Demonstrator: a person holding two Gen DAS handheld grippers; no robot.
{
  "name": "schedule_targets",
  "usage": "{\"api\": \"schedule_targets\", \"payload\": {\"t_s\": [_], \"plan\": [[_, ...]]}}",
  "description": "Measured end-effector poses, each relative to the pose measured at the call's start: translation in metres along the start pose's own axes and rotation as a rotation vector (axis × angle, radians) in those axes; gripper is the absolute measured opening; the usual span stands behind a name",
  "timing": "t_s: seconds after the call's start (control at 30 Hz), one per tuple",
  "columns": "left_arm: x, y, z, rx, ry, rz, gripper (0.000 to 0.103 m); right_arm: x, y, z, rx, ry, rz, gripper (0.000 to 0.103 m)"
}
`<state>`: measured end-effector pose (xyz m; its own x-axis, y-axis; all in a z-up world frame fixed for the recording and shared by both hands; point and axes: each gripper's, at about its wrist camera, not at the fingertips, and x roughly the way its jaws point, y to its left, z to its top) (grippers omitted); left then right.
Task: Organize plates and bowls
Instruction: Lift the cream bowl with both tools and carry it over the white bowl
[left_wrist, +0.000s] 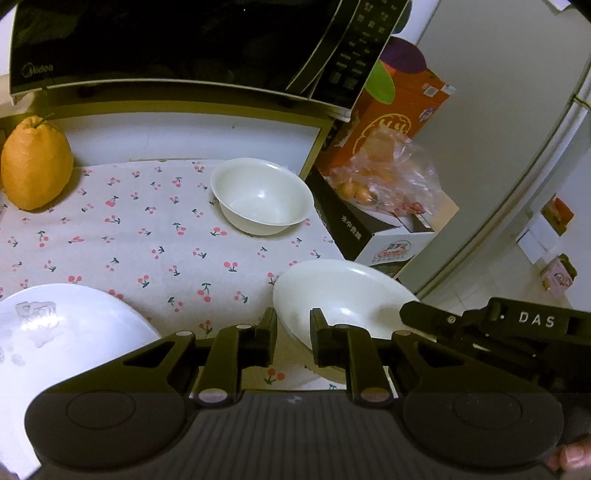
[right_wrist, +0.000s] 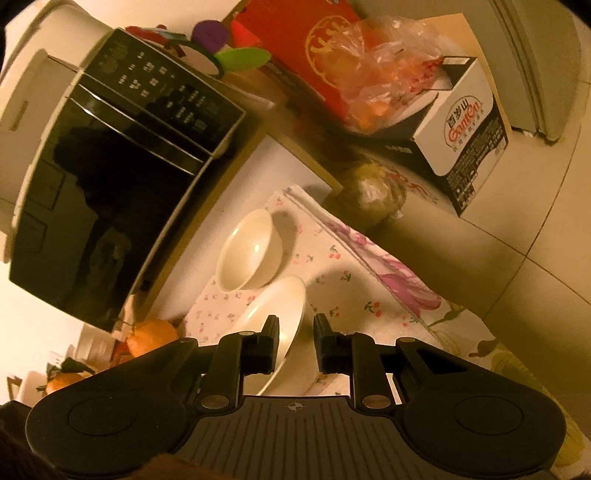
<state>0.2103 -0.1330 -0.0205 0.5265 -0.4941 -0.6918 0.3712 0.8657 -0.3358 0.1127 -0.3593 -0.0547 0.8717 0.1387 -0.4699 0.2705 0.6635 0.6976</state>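
Note:
In the left wrist view a white bowl stands at the back right of the cherry-print cloth. A white plate sits tilted near the cloth's right edge, and a larger white plate lies at the near left. My left gripper is open, its fingers straddling the tilted plate's left rim. My right gripper reaches in from the right over that plate. In the right wrist view my right gripper is open with the plate's rim between its fingers; the bowl stands beyond.
A black microwave sits on a shelf above the back of the cloth. An orange pear-shaped fruit stands at the back left. Boxes and a plastic bag of fruit crowd the right side, with a white fridge beyond.

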Motion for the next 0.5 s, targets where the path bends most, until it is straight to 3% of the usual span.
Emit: {"api": "schedule_targets", "payload": {"t_s": [0.5], "plan": [[-0.048, -0.023, -0.01, 0.068, -0.036, 0.007, 0.016, -0.039, 0.012, -0.01, -0.046, 0.013, 0.038, 0.02]]}}
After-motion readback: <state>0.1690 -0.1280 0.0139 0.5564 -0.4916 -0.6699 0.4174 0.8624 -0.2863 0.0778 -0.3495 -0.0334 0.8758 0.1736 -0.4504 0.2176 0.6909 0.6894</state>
